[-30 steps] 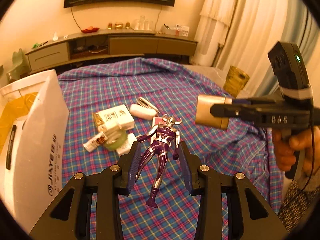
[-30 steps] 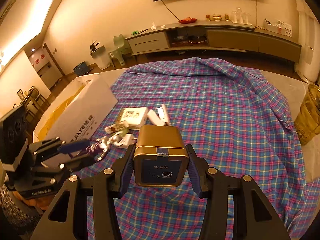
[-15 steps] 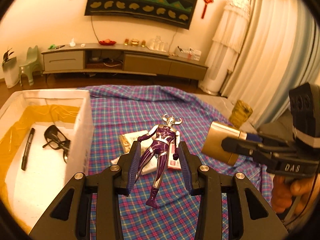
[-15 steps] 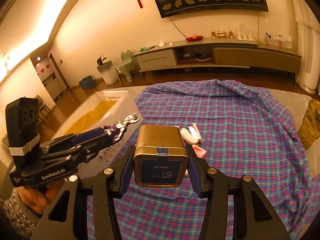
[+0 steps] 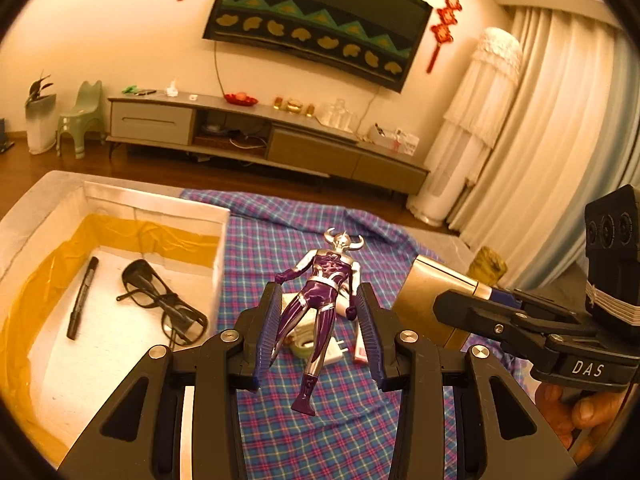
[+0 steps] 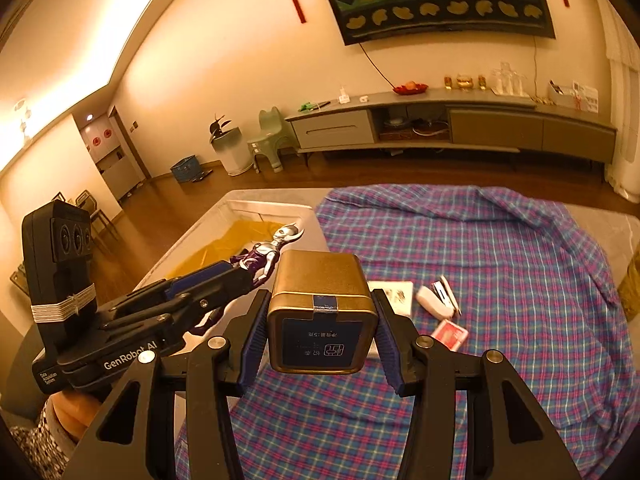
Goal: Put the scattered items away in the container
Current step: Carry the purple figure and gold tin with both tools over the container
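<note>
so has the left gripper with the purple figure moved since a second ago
Yes. The left gripper, shut on the purple figure, has risen and swung left toward the white box: the box's inside now shows beside it, and the items on the plaid cloth look smaller.

The left gripper [image 5: 318,324] is raised above the bed, its two blue-padded fingers [image 5: 267,328] closed on the legs of a purple and silver toy figure [image 5: 320,304] that points forward between them. The right gripper [image 6: 320,330] is likewise lifted, its pads pressed against both sides of a gold tin [image 6: 322,312]. The two grippers sit near each other, side by side. A bare hand [image 5: 580,416] wraps the right gripper's handle from below.
</note>
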Motion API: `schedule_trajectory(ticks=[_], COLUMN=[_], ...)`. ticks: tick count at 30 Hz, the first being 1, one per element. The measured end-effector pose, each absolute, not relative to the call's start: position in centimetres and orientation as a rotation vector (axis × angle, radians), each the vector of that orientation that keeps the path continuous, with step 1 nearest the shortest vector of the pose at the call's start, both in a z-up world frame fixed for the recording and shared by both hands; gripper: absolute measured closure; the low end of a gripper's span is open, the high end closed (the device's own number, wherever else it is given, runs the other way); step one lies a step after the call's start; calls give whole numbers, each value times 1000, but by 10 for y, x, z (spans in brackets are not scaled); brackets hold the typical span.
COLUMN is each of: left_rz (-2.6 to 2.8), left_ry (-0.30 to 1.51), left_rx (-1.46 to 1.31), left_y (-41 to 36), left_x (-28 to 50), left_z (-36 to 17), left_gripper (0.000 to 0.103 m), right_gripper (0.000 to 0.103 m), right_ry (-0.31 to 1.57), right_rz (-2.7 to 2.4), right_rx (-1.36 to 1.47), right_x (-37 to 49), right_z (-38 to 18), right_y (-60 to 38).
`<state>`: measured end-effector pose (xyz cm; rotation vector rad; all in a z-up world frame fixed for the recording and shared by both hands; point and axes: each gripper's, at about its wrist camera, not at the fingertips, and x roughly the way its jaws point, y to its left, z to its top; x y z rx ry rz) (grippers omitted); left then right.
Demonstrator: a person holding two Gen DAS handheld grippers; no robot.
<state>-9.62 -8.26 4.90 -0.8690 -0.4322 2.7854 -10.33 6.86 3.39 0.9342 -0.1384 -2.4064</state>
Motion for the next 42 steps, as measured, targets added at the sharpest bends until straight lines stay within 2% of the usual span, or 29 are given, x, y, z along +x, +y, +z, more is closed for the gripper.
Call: schedule_trajectory(ticks=[22, 34, 42], left_rz=[2850, 2828, 2808], left_ry=[-823, -1093, -1247], left_rx=[-909, -1004, -1070], left_y=[-173, -220, -241], left_x=[-97, -98, -99], left_z=[42, 18, 1], left_gripper=[63, 63, 63], right_gripper=[52, 52, 52], right_ry=[28, 89, 201], right_rz=[-2335, -2280, -2249], right_rx=[924, 976, 998], right_x=[-109, -125, -136], right_z=[60, 50, 42], right_y=[-26, -66, -93])
